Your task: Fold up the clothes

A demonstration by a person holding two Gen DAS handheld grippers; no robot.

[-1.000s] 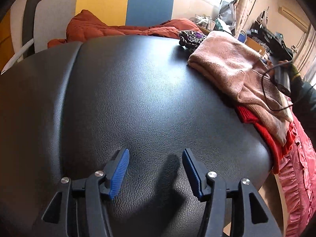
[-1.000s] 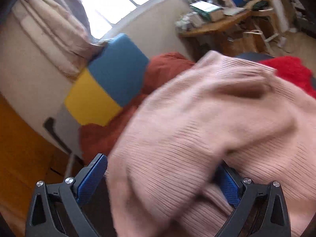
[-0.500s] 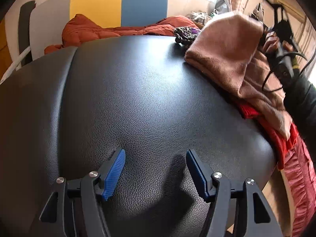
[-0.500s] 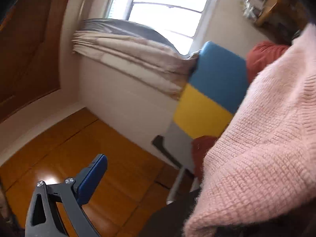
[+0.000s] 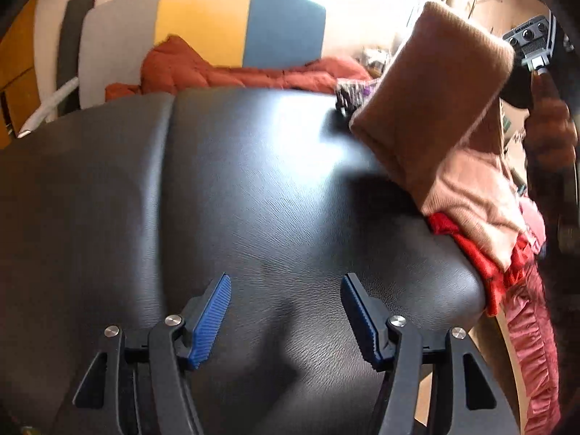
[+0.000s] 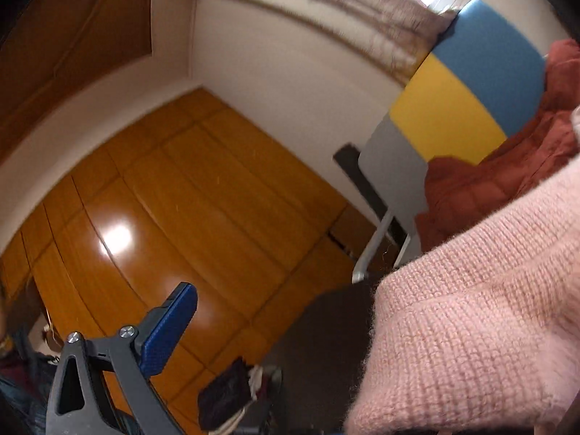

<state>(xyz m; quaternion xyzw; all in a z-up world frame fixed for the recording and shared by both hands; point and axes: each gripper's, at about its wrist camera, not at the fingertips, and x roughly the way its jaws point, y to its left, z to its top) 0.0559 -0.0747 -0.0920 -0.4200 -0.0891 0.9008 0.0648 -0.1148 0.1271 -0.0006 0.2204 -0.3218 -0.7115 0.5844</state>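
Note:
A pink knit sweater (image 5: pixel 431 108) is lifted at the right of the black leather surface (image 5: pixel 253 188), its lower part draped over red clothes (image 5: pixel 482 253). It fills the lower right of the right wrist view (image 6: pixel 471 326). My right gripper's left finger (image 6: pixel 170 330) shows, standing wide; the other finger is hidden behind the sweater. The right gripper body (image 5: pixel 533 43) shows behind the sweater at the top right. My left gripper (image 5: pixel 284 311) is open and empty, low over the leather near its front.
A rust-red quilted jacket (image 5: pixel 232 72) lies at the back before a yellow and blue chair back (image 5: pixel 239 21). A dark patterned item (image 5: pixel 349 90) sits behind the sweater. Pink ruffled fabric (image 5: pixel 533 344) hangs at the right edge. Wooden panels (image 6: pixel 181 188) are on the left.
The right gripper has lifted the pink sweater up off the pile and tilted upward. The left gripper has stayed low over the leather, open.

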